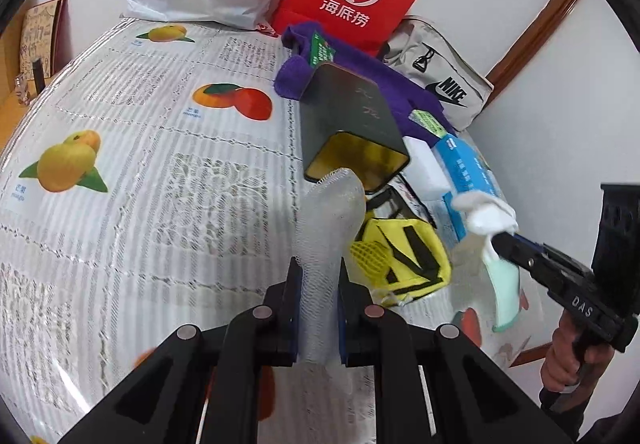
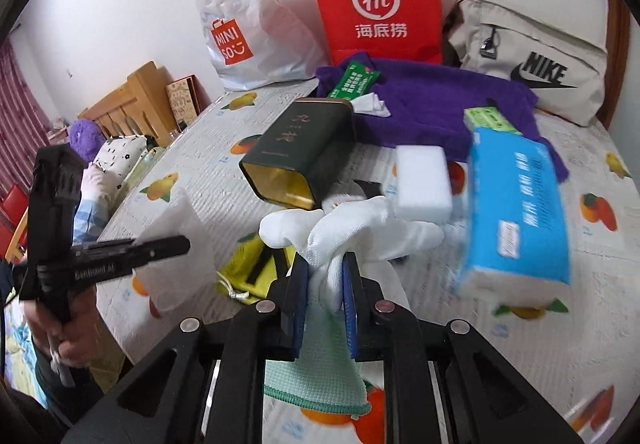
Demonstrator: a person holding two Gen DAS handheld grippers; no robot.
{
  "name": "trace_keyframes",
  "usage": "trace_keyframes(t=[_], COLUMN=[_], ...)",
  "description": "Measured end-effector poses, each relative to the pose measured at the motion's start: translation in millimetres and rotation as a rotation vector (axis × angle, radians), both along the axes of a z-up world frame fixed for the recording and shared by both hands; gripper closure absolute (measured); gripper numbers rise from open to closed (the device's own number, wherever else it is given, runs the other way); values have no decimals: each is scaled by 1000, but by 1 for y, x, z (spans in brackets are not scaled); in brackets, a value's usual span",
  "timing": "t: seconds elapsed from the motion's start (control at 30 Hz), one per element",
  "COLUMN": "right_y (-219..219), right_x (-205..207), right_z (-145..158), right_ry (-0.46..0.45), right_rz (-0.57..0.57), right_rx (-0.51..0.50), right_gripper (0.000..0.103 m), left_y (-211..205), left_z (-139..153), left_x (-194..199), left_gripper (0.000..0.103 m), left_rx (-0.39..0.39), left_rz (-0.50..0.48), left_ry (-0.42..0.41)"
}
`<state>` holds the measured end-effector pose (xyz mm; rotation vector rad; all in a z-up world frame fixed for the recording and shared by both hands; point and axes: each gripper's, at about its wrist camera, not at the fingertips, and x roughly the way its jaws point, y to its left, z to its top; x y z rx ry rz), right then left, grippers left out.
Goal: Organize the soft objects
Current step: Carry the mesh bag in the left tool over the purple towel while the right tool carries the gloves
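My left gripper [image 1: 320,272] is shut on a white mesh sleeve [image 1: 332,212] that stands up between its pads, just in front of the open mouth of a dark green tin [image 1: 352,124] lying on its side. In the right wrist view that left gripper [image 2: 184,242] holds the mesh sleeve [image 2: 172,220] at the left. My right gripper [image 2: 326,264] is shut on a white glove [image 2: 352,224] with a pale green cuff [image 2: 316,380] hanging below the pads. The left wrist view shows the right gripper [image 1: 500,238] with the glove [image 1: 486,214] lifted off the table.
On the fruit-print tablecloth [image 2: 592,284] lie a yellow pouch [image 2: 256,268], a white sponge block [image 2: 422,182], a blue tissue pack [image 2: 516,212] and a purple towel [image 2: 432,104]. A red paper bag [image 2: 376,0], a white plastic bag [image 2: 248,12] and a beige bag [image 2: 532,56] stand at the back wall.
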<state>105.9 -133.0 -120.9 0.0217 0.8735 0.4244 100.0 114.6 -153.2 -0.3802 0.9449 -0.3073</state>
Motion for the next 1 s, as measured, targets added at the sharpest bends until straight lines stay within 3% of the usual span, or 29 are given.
trace_keyframes(t=[0.37,0.5,0.67,1.0], right_y=[-62,-87,-99,-101], right_x=[-42,-41,-35,-26], right_z=[-18,-26,-37,-1], right_ry=[-1,11,35,-35], right_rz=[-43,-99,-108,-17], right_rx=[0,-6,-3,104], right_gripper=[87,87,87,87], left_y=[-18,-21,-32,-32], left_z=[13,19,30,51], left_x=[-12,-12,-6,21], left_gripper=[90,90,90,90], left_rx=[3,-77,-36,-14], left_rz=[19,-1,10,41], left_ry=[-3,7,8,18])
